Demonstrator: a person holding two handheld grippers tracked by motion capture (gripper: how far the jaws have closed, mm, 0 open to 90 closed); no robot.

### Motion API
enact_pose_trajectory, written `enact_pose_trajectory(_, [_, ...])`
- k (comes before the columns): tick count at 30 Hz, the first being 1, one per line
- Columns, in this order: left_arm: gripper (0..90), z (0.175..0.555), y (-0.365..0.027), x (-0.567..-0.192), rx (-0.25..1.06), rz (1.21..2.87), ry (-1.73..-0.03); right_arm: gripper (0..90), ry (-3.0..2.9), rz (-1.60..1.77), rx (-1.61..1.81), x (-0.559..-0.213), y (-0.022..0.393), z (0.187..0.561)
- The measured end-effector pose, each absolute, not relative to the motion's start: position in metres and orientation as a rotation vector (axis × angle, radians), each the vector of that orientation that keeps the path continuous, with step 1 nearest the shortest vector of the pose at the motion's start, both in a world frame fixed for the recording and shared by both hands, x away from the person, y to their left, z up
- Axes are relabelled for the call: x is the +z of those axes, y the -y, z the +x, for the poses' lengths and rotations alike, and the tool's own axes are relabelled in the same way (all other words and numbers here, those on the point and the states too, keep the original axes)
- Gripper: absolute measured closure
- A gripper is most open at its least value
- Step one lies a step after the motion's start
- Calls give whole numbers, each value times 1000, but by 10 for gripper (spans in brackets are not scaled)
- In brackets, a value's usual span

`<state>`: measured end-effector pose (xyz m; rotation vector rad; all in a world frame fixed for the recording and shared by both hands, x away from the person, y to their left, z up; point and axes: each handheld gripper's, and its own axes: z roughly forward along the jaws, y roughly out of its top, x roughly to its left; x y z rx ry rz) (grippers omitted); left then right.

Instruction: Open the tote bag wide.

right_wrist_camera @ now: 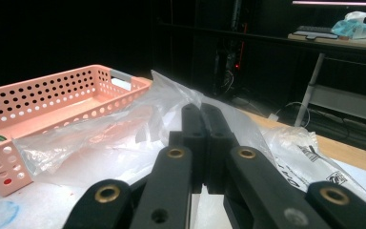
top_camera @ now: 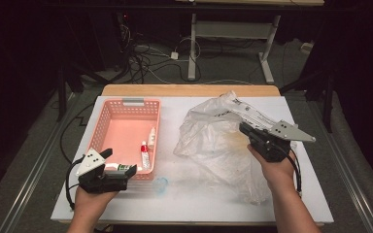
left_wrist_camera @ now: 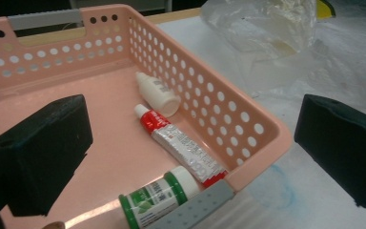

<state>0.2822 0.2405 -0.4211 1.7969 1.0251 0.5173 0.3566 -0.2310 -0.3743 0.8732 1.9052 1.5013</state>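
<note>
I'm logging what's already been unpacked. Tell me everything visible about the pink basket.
The pink basket is a shallow rectangular plastic tray with perforated walls and grey handle inserts at both short ends. It sits upright on the white table top, left of the clear plastic bag. Inside along its right wall lie a small white bottle, a red-and-silver tube and a green-capped bottle.

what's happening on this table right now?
A person is moving small items out of a plastic bag into a pink basket. The right gripper is shut, pinching the bag. The left gripper is open over the basket's near corner, where a green-capped bottle, a tube and a white bottle lie.
</note>
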Motion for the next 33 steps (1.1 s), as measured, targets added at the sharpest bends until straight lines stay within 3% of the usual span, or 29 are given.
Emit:
enact_pose_trajectory(15, [0,286,-271,-424,535,1755,-1131,900,-1917,873,1496,-376,230,356])
enact_pose_trajectory(33, [0,301,-249,-409,502,1780,-1116,900,-1904,876,1513,-374,234,355])
